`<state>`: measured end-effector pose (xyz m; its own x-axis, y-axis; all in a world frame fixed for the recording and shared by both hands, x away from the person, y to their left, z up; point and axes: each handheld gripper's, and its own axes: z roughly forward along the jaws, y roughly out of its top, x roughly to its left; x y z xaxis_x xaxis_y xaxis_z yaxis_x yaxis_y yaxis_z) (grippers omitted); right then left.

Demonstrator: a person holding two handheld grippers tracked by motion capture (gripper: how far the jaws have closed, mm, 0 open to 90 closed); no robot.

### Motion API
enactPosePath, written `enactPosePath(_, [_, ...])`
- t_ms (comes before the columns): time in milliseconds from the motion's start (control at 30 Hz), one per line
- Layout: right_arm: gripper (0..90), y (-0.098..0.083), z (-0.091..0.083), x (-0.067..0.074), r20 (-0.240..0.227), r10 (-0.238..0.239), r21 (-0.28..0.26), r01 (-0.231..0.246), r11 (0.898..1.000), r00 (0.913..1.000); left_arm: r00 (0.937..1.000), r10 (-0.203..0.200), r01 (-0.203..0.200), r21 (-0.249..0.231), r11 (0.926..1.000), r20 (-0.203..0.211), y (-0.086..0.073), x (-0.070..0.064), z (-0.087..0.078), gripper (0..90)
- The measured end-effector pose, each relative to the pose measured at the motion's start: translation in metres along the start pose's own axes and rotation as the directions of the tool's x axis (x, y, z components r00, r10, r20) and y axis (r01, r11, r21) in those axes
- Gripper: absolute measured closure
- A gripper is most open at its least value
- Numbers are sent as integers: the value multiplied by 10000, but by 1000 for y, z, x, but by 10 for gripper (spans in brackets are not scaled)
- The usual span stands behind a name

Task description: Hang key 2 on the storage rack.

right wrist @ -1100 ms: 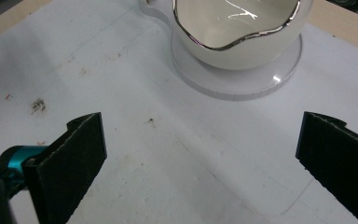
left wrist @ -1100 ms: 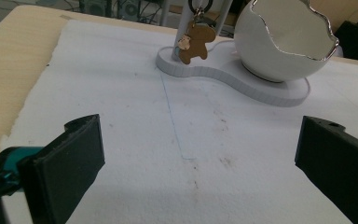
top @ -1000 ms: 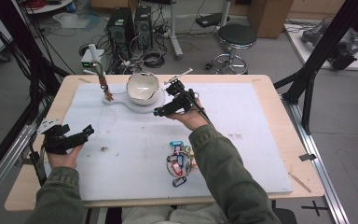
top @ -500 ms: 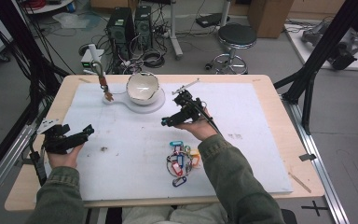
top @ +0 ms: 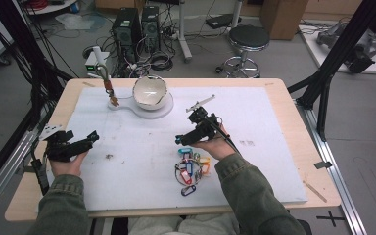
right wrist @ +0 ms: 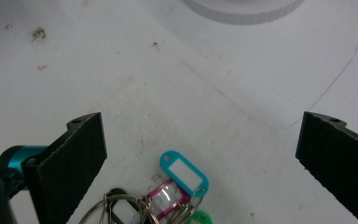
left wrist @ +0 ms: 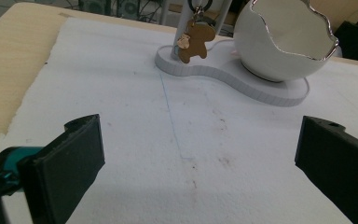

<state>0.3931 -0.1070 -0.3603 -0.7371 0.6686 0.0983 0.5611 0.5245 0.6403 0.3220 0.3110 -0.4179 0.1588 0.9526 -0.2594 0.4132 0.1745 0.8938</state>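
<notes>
Right claw (top: pixel 182 140) agape above key tags (top: pixel 190 167).

Overhead view — two close tongs-mounted views

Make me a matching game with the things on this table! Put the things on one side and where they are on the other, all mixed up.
Things:
1. brown bear charm
2. white eggshell bowl
3. pile of key tags
4. left gripper

Places:
A. just below the right gripper
B. hanging from the stand's post
C. near the table's left edge
D. sitting on the white stand's base

Pairs: 1-B, 2-D, 3-A, 4-C
</notes>
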Motion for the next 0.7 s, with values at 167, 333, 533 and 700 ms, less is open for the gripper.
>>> enactPosePath(167, [7,-13,1,1,141,-85,255,82,9996,9999,10000,26,-26,21,10000,11,0,0,0,17])
enactPosePath(333, [7,-26,1,0,120,21,373,-25,9993,9999,10000,9,-9,21,10000,7,0,0,1,17])
enactPosePath(533, [7,-40,2,-4,52,117,624,-120,9980,9999,10000,-1,1,31,10000,21,0,0,1,16])
enactPosePath(700, [11,-48,2,-4,156,189,754,-200,9970,9997,10000,-17,17,20,10000,30,0,0,1,17])
